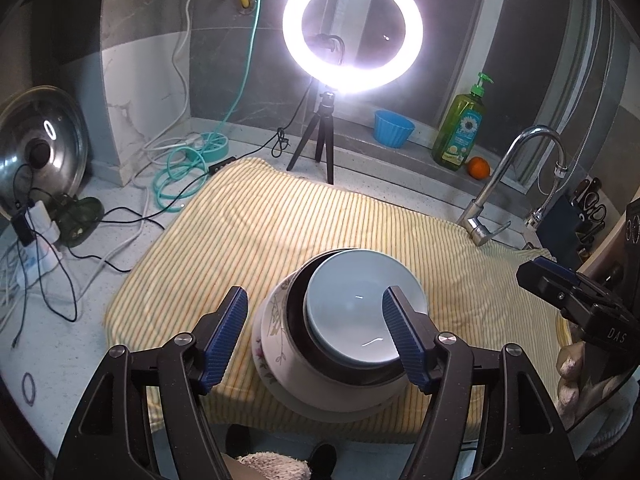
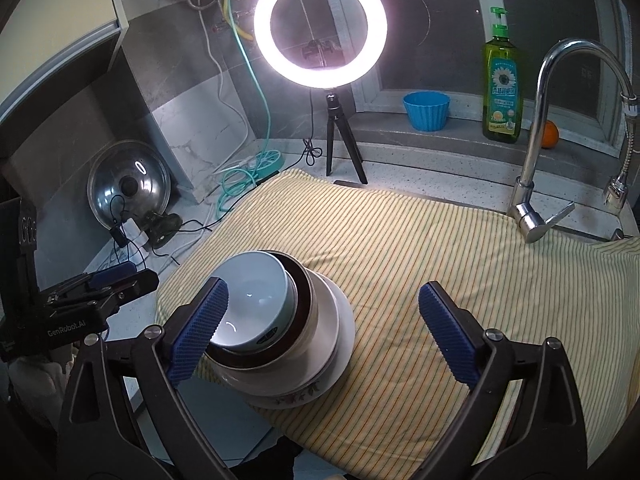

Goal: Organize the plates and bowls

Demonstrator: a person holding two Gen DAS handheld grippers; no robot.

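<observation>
The stack of bowls point(image 1: 340, 336), pale blue bowl point(image 1: 360, 312) nested on top, sits on the striped towel point(image 1: 280, 224) covering the surface. The left hand-held gripper point(image 1: 316, 336) is released and straddles the stack, seemingly clear of it. The right hand-held gripper point(image 2: 324, 332), also released, is offset: the stack lies toward its left finger.

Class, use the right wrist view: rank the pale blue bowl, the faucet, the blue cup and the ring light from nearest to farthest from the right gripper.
1. Pale blue bowl: top of the stack, beside the right gripper's left finger.
2. Faucet: right, at the striped cloth's far edge.
3. Ring light: centre, its tripod behind the cloth.
4. Blue cup: on the rear ledge.

Ring light and cup are close; that order is tentative.
</observation>
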